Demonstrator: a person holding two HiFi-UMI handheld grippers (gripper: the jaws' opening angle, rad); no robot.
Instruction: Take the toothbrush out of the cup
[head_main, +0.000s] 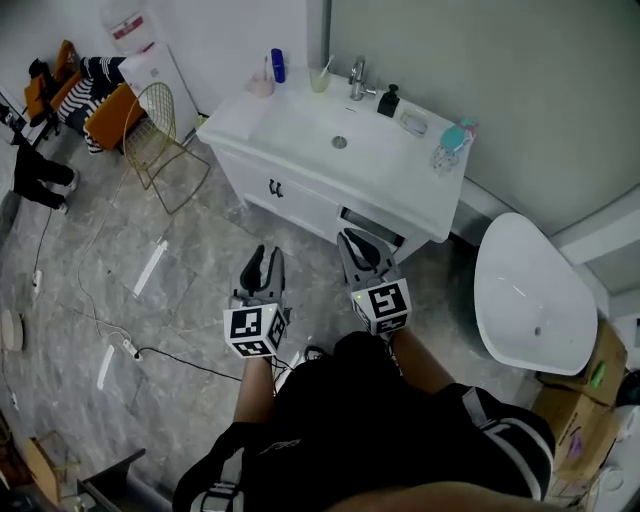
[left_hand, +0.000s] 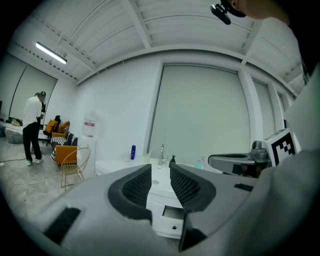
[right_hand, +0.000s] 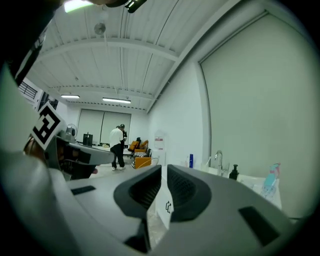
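- Standing in front of the washbasin (head_main: 300, 135), a person holds both grippers short of its front edge, pointed toward it.
- Left gripper (head_main: 266, 258): jaws wide apart, nothing between them; it is aimed at the cabinet front below the washbasin.
- Right gripper (head_main: 362, 252): jaws drawn narrow and closed on a small white tag (right_hand: 165, 205) with a black mark.
- Cup (head_main: 320, 82): upright on the back edge of the washbasin, just left of the faucet (head_main: 357, 78), well apart from both grippers.
- Toothbrush (head_main: 324, 68): inside the cup, leaning over its rim.
- Black dispenser (head_main: 388, 100): on the back edge of the washbasin, just right of the faucet.
- Blue bottle (head_main: 278, 65) and pink cup (head_main: 261, 86): at the back left corner of the washbasin.
- Wire chair (head_main: 160, 140): on the floor to the left of the washbasin.
- Second person (left_hand: 33, 127): standing far to the left of the washbasin, seen in the left gripper view.
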